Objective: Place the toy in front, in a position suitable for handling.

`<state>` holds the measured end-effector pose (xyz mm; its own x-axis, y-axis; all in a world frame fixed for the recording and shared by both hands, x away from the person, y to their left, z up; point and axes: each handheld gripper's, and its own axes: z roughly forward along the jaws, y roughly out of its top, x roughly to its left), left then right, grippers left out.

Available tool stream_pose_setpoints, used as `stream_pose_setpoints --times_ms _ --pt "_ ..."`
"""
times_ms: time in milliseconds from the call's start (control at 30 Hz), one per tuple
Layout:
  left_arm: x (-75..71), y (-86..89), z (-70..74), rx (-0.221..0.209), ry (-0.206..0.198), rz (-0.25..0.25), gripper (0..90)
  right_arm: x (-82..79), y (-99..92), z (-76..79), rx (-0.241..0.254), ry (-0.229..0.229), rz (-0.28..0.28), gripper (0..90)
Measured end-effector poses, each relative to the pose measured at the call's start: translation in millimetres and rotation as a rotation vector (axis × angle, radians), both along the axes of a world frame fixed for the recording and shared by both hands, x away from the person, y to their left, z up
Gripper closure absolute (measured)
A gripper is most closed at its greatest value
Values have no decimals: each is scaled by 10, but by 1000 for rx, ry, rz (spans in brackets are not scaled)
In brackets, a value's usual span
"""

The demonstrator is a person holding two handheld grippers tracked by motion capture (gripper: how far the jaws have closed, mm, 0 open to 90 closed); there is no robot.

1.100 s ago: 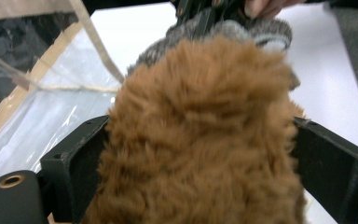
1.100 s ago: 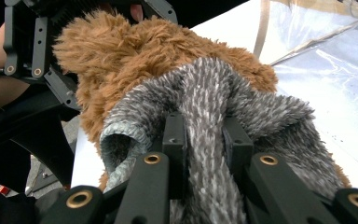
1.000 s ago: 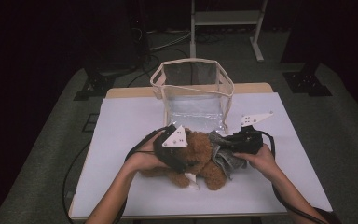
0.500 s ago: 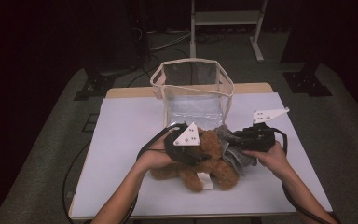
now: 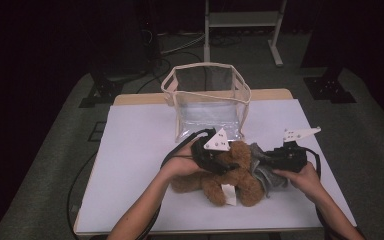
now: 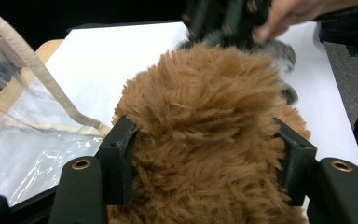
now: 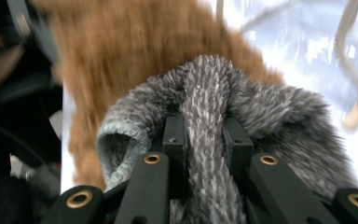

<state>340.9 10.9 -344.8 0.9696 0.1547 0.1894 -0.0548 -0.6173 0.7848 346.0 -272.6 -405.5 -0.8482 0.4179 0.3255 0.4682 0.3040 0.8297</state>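
on the white table, left gripper newly clamped on brown plush, right gripper pinching grey fur

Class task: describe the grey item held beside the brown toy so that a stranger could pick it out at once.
Start at the white table, in front of the clear plastic bag. A brown plush teddy bear lies there; against its right side is a grey fuzzy cloth garment. It is the only grey, shaggy thing, pinched in the right gripper.

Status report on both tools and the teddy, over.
Left tool just closed, clamped on the teddy. Right tool pinching its grey cloth. Clear bag stands just behind, open, nothing blocking.
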Motion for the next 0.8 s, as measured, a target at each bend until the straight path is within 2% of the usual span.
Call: stream_pose_setpoints --times_ms 67,133,300,433,600,800 --pt "-8 -18 6 12 -6 -3 361 -28 -38 -66 -19 18 1 748" --pt "-17 -36 8 17 -7 -8 353 -44 -99 -68 -20 21 -13 748" --pt "-26 -54 12 22 -7 -19 308 -41 -176 83 1 -19 -49 748" --pt "-34 -20 29 21 -2 -34 261 -19 -116 204 21 -52 -32 746" --pt "-75 79 50 16 -9 -44 182 -75 -45 268 19 -78 -12 743" --pt "-145 380 28 -3 -34 -23 141 -75 -20 227 22 -61 -10 744"
